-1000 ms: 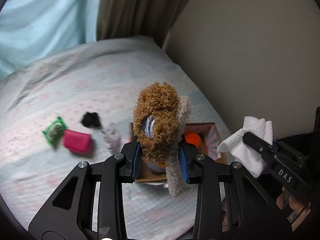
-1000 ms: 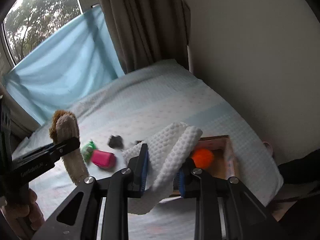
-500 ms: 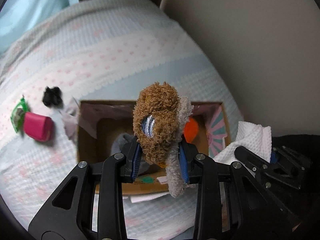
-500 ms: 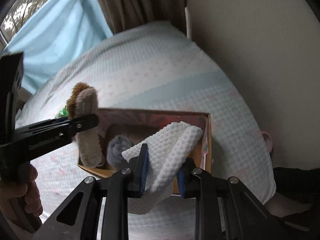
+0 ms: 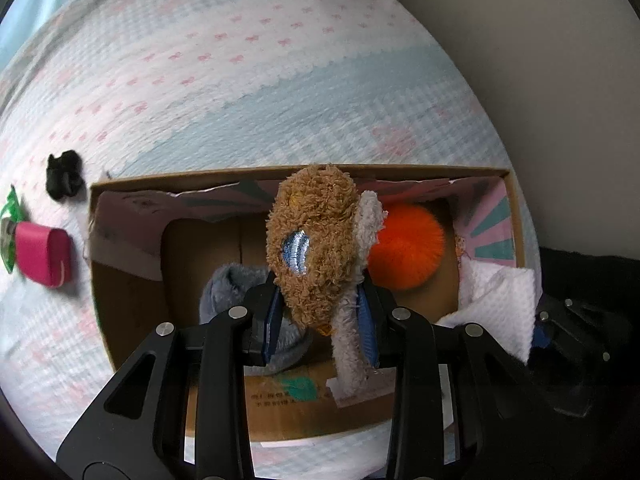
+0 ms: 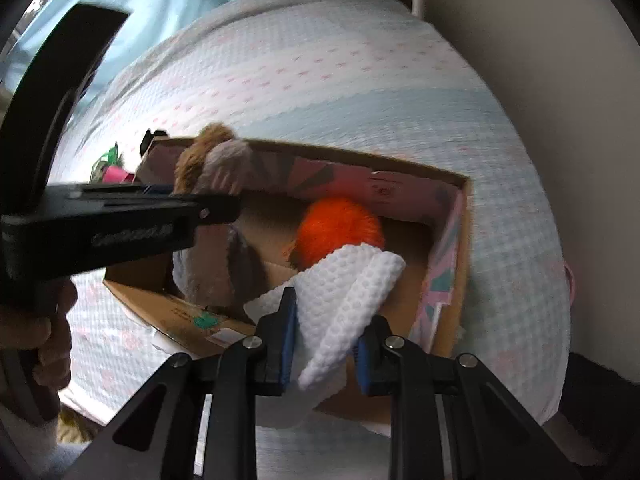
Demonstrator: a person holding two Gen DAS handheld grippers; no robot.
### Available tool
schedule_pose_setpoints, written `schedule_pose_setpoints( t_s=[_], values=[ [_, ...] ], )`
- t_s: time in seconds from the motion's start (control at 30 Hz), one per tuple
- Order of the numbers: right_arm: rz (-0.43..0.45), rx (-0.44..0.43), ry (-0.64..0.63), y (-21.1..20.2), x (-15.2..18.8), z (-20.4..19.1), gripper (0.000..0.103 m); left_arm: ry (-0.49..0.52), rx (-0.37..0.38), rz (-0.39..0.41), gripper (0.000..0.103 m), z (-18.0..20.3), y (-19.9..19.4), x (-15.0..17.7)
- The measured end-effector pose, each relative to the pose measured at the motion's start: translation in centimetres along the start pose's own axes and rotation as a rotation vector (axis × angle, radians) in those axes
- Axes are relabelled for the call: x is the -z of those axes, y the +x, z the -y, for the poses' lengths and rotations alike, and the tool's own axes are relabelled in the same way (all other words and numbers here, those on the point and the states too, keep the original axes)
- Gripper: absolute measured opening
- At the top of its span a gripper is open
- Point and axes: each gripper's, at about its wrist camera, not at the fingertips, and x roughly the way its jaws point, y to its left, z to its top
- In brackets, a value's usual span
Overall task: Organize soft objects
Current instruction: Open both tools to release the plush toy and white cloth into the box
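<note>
My left gripper (image 5: 320, 322) is shut on a brown and grey plush toy (image 5: 316, 240) and hangs it over the open cardboard box (image 5: 132, 184) on the bed. Inside the box lie an orange fluffy ball (image 5: 408, 248) and a grey-blue plush (image 5: 224, 288). My right gripper (image 6: 326, 344) is shut on a white waffle cloth (image 6: 348, 284), held above the box's near right part (image 6: 452, 216), just in front of the orange ball (image 6: 340, 228). The left gripper (image 6: 168, 216) with the plush toy (image 6: 216, 160) crosses the right wrist view from the left.
On the bedspread left of the box lie a black soft lump (image 5: 64, 174), a pink pouch (image 5: 42, 254) and a green packet (image 5: 10, 216). A beige wall (image 5: 540, 60) runs along the bed's right side. A hand (image 6: 44, 336) grips the left tool's handle.
Both grippers have come down and tilted over the box, which now fills the views. The plush toy and the white cloth stayed clamped.
</note>
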Motion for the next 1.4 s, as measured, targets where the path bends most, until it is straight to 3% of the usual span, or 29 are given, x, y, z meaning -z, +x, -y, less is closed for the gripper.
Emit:
schedule_pose_setpoints(
  t_s=[0.03, 0.1, 0.13, 0.17, 0.2, 0.23, 0.27, 0.3, 0.87, 1.4],
  values=[
    [-0.006, 0.003, -0.007, 0.3, -0.1, 0.2, 0.023, 0.004, 0.007, -0.002, 0.034, 0.1, 0.1, -0.2],
    [-0.036, -0.001, -0.019, 0.9, -0.1, 0.0, 0.023, 0.000, 0.015, -0.012, 0.057, 0.0, 0.1, -0.5],
    [-0.054, -0.017, -0.021, 1.4, -0.2, 0.0, 0.026, -0.005, 0.013, -0.018, 0.091, -0.1, 0.1, -0.6],
    [-0.068, -0.030, -0.020, 1.6, -0.1, 0.0, 0.032, -0.009, 0.010, -0.008, 0.103, -0.2, -0.1, -0.7],
    [-0.069, -0.044, -0.020, 1.6, 0.1, 0.0, 0.057, -0.010, 0.012, 0.004, 0.103, -0.3, -0.3, -0.9],
    [-0.065, -0.060, -0.021, 1.6, 0.2, 0.1, 0.089, -0.006, 0.011, 0.003, 0.103, -0.3, -0.4, -0.9],
    [-0.062, -0.078, -0.022, 1.6, 0.3, 0.2, 0.101, -0.004, 0.008, -0.002, 0.103, -0.4, -0.4, -1.0],
    [-0.059, -0.091, -0.022, 1.5, 0.4, 0.2, 0.103, -0.002, 0.000, -0.006, 0.103, -0.5, -0.4, -1.0],
    [0.038, -0.051, 0.069, -1.7, 0.4, 0.3, 0.103, -0.013, -0.005, 0.066, 0.103, -1.3, -4.9, 1.1],
    [0.197, 0.049, 0.085, -11.7, 1.7, -5.7, 0.103, 0.001, -0.032, 0.263, 0.103, -4.1, -18.1, 7.9]
  ],
)
